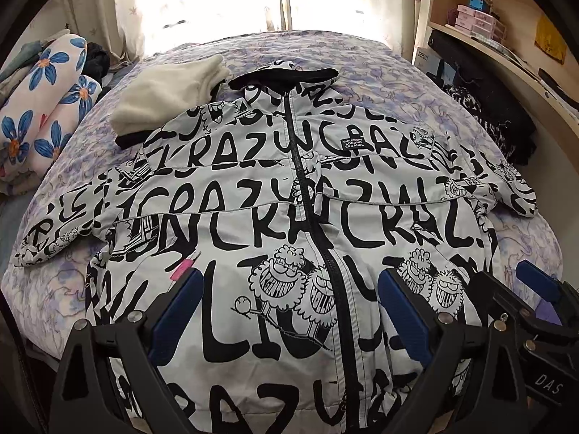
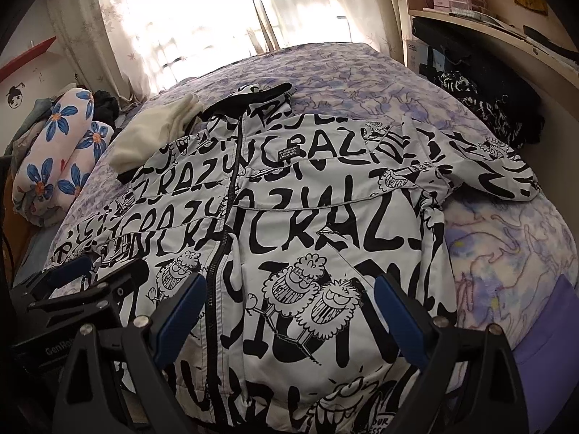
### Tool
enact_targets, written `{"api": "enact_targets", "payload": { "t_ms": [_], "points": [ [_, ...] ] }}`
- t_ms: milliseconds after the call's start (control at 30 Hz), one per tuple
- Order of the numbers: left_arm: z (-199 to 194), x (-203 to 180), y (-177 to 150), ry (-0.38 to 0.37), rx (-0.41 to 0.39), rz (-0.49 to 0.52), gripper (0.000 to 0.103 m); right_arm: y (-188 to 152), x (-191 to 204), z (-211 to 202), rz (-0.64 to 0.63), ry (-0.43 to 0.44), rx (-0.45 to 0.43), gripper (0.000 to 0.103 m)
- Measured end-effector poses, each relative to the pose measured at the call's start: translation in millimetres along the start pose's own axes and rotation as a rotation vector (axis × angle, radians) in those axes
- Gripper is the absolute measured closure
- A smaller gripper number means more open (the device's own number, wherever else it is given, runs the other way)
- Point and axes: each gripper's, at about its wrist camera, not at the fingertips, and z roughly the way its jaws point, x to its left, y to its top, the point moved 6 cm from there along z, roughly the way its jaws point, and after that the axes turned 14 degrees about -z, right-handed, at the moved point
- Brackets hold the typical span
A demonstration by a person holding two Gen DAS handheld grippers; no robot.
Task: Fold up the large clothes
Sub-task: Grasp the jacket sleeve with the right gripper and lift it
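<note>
A large white jacket (image 1: 275,217) printed with black letters and cartoon faces lies flat, front up and zipped, on the bed, with both sleeves spread out; it also shows in the right wrist view (image 2: 307,224). My left gripper (image 1: 289,311) is open and empty, just above the jacket's lower front over the zipper. My right gripper (image 2: 289,318) is open and empty above the lower right front panel. It also shows at the right of the left wrist view (image 1: 535,289). The left gripper shows at the left of the right wrist view (image 2: 72,278).
The bed has a purple patterned cover (image 1: 398,72). A folded cream garment (image 1: 163,101) lies by the jacket's left shoulder. A flowered quilt roll (image 1: 47,108) lies at the left. Dark clothes (image 1: 481,115) and a shelf unit (image 1: 506,29) stand at the right. Curtains hang behind.
</note>
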Motion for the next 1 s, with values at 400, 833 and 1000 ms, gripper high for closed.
{"api": "enact_targets", "payload": {
  "t_ms": [400,833,1000],
  "points": [
    [11.1,-21.2,26.3,0.029,-0.058,0.038,0.007,19.6,-47.4,5.7,0.025,-0.041,-0.022,0.009],
    [-3.7,-91.1,91.4,-0.149,-0.261,0.118,0.007,47.6,-195.4,2.7,0.265,-0.210,-0.068,0.009],
    [11.4,-114.3,110.9,-0.215,-0.239,0.119,0.007,32.2,-271.9,22.2,0.497,-0.168,-0.019,0.009]
  ]
}}
